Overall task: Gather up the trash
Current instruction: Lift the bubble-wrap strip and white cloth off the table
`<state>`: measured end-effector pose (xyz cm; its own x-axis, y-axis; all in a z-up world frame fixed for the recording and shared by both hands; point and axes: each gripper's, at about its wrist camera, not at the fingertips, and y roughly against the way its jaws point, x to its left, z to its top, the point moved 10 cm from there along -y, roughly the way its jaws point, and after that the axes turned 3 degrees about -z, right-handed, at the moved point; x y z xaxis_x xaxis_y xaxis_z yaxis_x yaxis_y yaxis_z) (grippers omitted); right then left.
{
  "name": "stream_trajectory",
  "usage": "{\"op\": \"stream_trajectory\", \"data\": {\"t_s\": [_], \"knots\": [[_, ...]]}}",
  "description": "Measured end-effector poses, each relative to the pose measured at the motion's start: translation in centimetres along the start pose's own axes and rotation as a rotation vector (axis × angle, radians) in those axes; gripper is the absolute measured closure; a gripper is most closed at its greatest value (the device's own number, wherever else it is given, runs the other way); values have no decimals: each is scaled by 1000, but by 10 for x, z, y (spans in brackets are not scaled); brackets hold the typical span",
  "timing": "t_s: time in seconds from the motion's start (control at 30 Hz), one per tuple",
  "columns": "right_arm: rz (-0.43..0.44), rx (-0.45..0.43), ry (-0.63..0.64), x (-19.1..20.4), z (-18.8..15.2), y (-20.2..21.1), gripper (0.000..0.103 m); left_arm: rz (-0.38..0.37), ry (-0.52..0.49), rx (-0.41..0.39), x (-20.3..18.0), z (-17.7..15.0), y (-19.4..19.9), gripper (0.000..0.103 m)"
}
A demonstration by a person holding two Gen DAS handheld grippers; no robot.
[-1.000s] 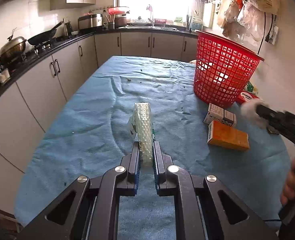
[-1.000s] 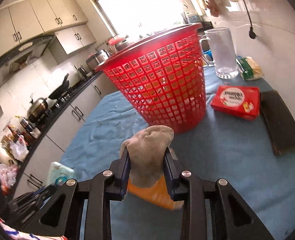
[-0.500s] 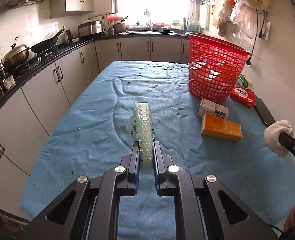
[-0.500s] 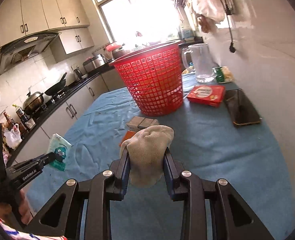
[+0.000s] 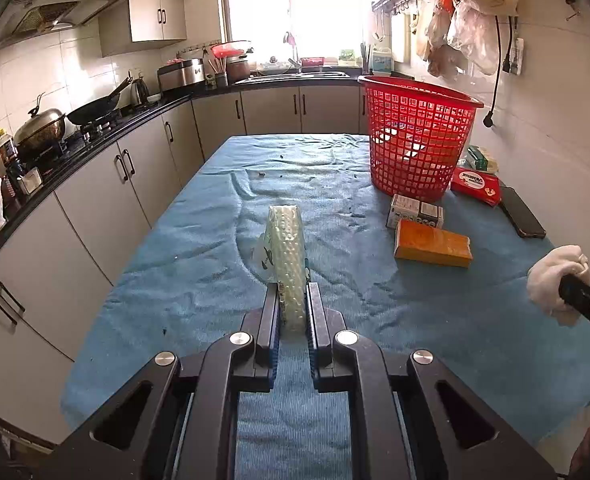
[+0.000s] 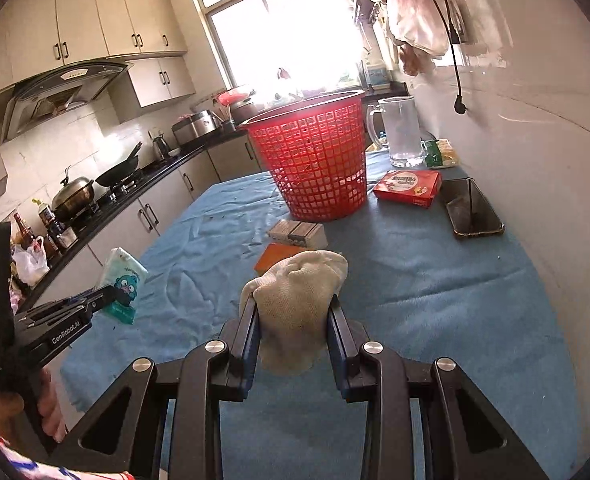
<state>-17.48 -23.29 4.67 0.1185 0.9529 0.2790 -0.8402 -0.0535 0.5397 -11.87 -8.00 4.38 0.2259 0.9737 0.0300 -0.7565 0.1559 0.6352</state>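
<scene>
My left gripper is shut on a pale green tissue pack, held edge-on above the blue-covered table. From the right wrist view the same pack shows a cartoon face, with the left gripper at the far left. My right gripper is shut on a cream sock that bulges above its fingers. That sock also appears at the right edge of the left wrist view. A red mesh basket stands upright at the far right of the table, well beyond both grippers.
An orange box and a small white carton lie in front of the basket. A red packet, a dark phone and a glass mug sit along the right wall. Kitchen cabinets and a hob run along the left.
Both grippers have drawn back from the basket, which now looks smaller and farther off. The right gripper with the sock pulled back most. Both grips are unchanged.
</scene>
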Motion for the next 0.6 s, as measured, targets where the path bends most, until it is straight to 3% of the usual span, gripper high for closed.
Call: {"op": "stream_trajectory", "data": {"t_s": [0.6], "knots": [[10, 7, 34, 15, -7, 1, 70, 2, 3, 4, 4, -2, 1, 92]]}}
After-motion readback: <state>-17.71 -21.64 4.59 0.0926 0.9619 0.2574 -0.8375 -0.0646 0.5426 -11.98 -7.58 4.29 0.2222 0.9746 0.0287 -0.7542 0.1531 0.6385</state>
